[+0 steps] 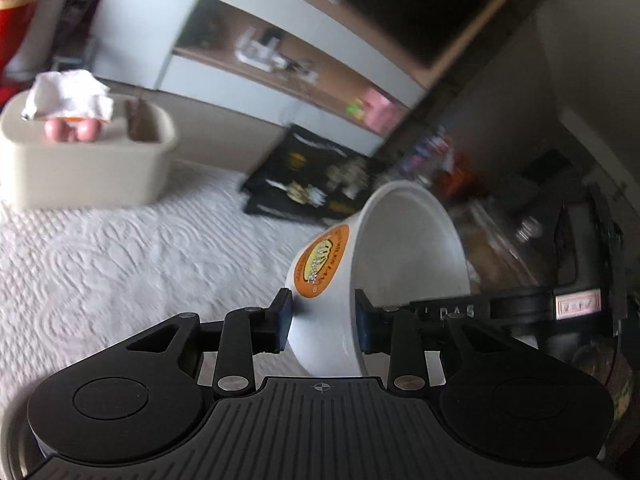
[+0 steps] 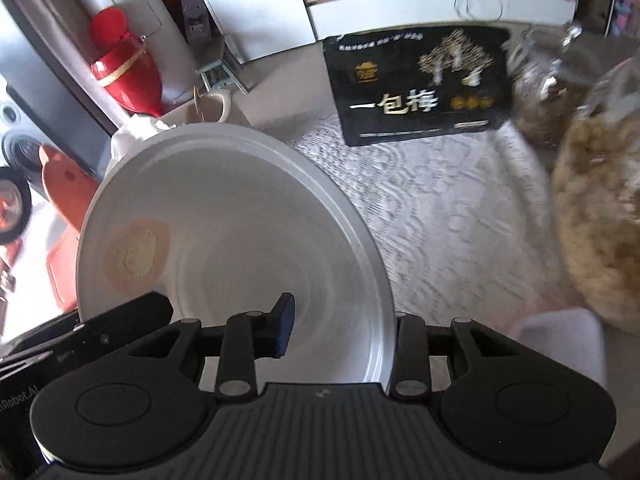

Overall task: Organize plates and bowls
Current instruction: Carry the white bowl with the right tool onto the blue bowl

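Fingers of the left gripper (image 1: pixel 322 322) are clamped on the wall of a white bowl (image 1: pixel 376 276) with an orange label, held tilted in the lower centre of the frame above the white quilted surface (image 1: pixel 120 248). The right gripper (image 2: pixel 340 330) pinches the rim of a white plate (image 2: pixel 240 224), though its right finger is hidden behind the plate. With both pieces in the air and no stack in sight, I judge the organizing mid-way; beyond lie a beige bin (image 1: pixel 88 160) and black packet (image 2: pixel 420 88).

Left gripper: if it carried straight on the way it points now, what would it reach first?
Likely the black package lying on the white tablecloth, beyond the bowl the left gripper holds; motion blur makes depth uncertain.
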The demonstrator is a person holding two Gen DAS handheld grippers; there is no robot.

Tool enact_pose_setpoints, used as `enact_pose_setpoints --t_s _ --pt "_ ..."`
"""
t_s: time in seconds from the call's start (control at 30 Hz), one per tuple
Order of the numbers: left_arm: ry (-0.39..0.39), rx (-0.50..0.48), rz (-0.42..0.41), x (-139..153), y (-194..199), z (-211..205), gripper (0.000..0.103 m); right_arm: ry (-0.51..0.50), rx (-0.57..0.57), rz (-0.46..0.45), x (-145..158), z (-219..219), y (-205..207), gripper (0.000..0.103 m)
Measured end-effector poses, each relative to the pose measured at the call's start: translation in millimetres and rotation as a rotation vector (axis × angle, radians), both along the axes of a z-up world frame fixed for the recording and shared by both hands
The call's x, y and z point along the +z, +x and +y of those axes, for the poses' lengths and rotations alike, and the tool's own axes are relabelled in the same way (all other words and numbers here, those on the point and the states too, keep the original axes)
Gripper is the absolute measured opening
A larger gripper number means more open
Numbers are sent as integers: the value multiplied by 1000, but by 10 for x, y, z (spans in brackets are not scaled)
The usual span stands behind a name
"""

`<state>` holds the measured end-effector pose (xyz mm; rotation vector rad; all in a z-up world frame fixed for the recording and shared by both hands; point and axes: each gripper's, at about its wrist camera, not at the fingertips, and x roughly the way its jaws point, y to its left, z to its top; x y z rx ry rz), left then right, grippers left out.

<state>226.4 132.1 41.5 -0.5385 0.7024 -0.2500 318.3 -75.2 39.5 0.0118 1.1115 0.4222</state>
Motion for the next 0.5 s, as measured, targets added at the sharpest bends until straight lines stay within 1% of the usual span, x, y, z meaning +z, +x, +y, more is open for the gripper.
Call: enact_pose_setpoints --t_s 0.07,0.13,0.2,0.3,0.37,0.43,0.5 --pt "-29 -40 20 -60 -125 -66 35 -38 -1 -2 36 -90 -177 35" --pt "-36 -90 52 -160 -223 -154 35 -73 -10 17 -28 -172 -302 35" --pt "-24 -114 80 -255 -264 -244 34 -91 -18 49 -159 -251 -403 35" --pt "-1 -118 136 -496 -274 -372 34 -117 -44 117 -444 -308 -480 35" --pt "24 -118 173 -639 -257 -400 33 -149 -44 136 -600 -303 -512 32" --pt "64 -105 169 -672 -251 -404 31 -152 -45 132 -611 -305 -520 32" --pt "91 -94 146 -646 -295 -402 31 -164 -55 98 -539 -297 -530 32"
